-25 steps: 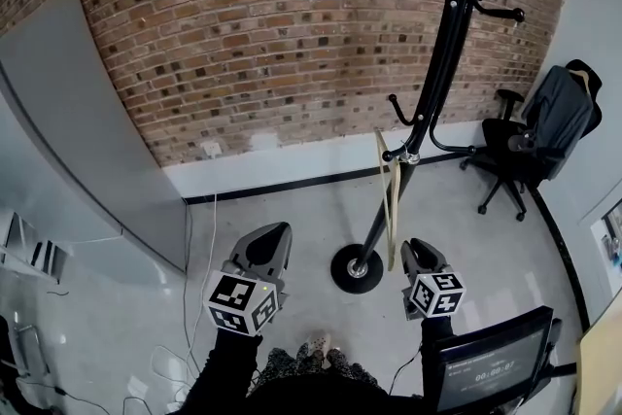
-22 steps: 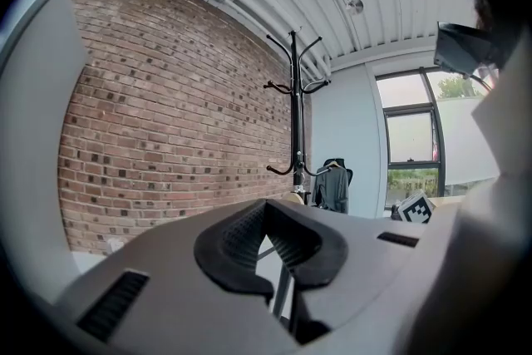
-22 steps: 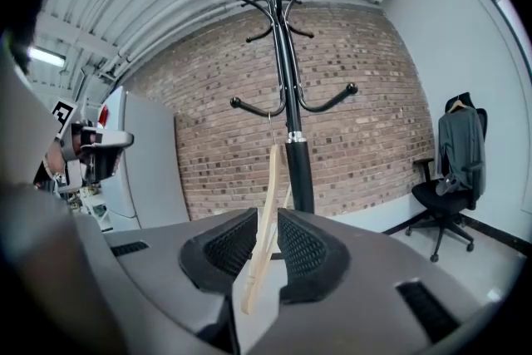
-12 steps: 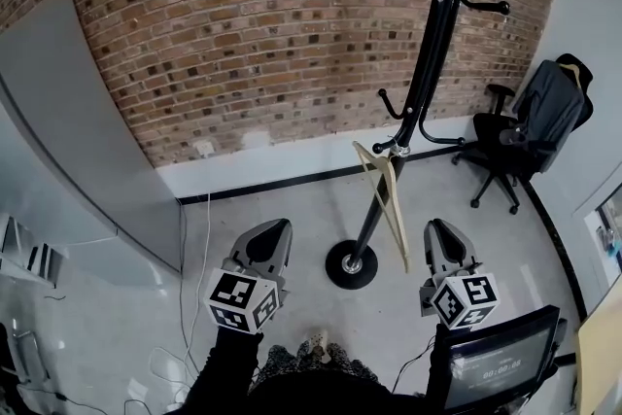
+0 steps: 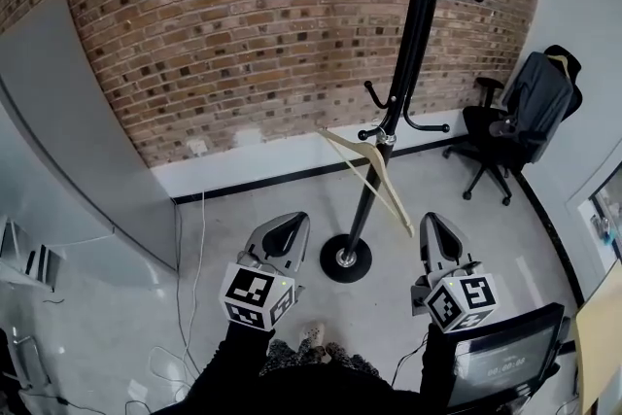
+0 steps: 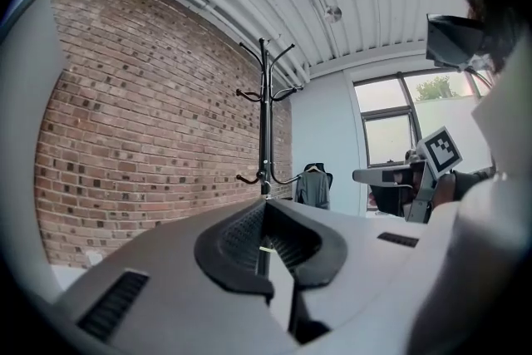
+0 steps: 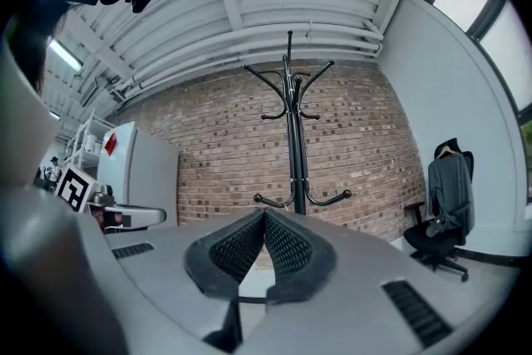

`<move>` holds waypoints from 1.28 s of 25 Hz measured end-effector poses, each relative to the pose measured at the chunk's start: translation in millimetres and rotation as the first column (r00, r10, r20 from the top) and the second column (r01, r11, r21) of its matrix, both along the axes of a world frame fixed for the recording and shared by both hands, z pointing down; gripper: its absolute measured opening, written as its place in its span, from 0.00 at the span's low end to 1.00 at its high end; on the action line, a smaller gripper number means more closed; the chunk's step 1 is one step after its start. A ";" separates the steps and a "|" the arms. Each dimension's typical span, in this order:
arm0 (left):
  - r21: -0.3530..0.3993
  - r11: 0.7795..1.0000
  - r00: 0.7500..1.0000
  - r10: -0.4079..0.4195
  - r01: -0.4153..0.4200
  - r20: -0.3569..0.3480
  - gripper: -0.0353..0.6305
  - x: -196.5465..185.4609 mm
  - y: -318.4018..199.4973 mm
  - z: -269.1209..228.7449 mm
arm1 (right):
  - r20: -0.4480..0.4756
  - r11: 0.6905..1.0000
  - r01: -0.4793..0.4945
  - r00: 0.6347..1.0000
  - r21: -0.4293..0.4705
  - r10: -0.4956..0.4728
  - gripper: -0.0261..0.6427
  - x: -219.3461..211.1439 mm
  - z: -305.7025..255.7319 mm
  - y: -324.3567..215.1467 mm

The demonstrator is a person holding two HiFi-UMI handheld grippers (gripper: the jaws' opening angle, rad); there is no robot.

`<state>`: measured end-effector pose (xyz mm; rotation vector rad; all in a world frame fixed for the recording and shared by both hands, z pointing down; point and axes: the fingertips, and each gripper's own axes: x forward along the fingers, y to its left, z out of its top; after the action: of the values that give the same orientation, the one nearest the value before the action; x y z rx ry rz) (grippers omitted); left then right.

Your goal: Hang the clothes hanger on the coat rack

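Observation:
The black coat rack [image 5: 403,73] stands in the middle of the head view, its round base [image 5: 345,259] on the floor. A light wooden clothes hanger [image 5: 389,199] hangs tilted from one of its low hooks, free of both grippers. My left gripper [image 5: 292,233] is shut and empty, to the left of the base. To the right of the hanger's low end, my right gripper [image 5: 434,230] is also shut and empty. The rack shows beyond the jaws as the coat rack [image 6: 264,120] in the left gripper view and the coat rack [image 7: 293,137] in the right gripper view.
A brick wall [image 5: 224,34] runs behind the rack. An office chair with a dark jacket [image 5: 520,117] stands at the right. A grey panel [image 5: 68,141] is at the left, with cables [image 5: 194,248] on the floor. A dark screen [image 5: 505,360] sits at the bottom right.
The hanger has swung and turned on its hook, from hanging straight down to tilted. My right gripper has drawn away from it to the right. The left gripper barely moved.

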<state>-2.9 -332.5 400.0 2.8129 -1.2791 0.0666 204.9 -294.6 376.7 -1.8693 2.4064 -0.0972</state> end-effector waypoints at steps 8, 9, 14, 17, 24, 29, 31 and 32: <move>0.025 0.998 0.998 0.058 -0.058 0.008 0.06 29.8 28.1 -6.4 | -0.057 1.000 -0.007 0.998 0.006 0.007 0.06 -3.0 -1.1 28.3; 0.031 0.998 0.998 0.061 -0.061 0.008 0.06 33.3 31.0 -8.3 | -0.062 1.000 -0.012 0.998 0.013 0.012 0.06 -3.0 -3.0 30.7; 0.047 0.998 0.999 0.048 -0.048 -0.004 0.06 33.5 40.5 -12.2 | -0.077 0.999 -0.029 0.997 0.023 0.031 0.05 -3.0 -5.8 42.5; 0.052 0.998 1.000 0.029 -0.028 -0.006 0.06 27.3 42.3 -13.4 | -0.083 0.999 -0.042 0.996 0.021 0.044 0.05 0.0 -6.6 48.3; 0.056 0.998 1.000 0.001 -0.001 -0.004 0.06 16.2 45.9 -12.6 | -0.099 0.998 -0.062 0.993 0.021 0.063 0.05 5.8 -8.2 56.1; 0.058 0.998 1.000 -0.004 0.005 -0.005 0.06 12.8 48.1 -13.1 | -0.109 0.998 -0.060 0.992 0.022 0.062 0.05 4.1 -7.8 59.0; 0.053 0.999 1.000 -0.008 0.008 -0.006 0.06 11.1 49.5 -12.1 | -0.112 0.998 -0.063 0.992 0.022 0.065 0.05 5.5 -8.9 60.2; 0.048 0.999 1.000 -0.011 0.011 -0.007 0.06 9.7 50.3 -11.4 | -0.114 0.998 -0.066 0.991 0.020 0.068 0.05 6.5 -9.6 60.8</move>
<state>6.8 -282.2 388.6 2.8434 -1.3121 0.0262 211.4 -233.7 367.1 -1.9982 2.4054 0.0362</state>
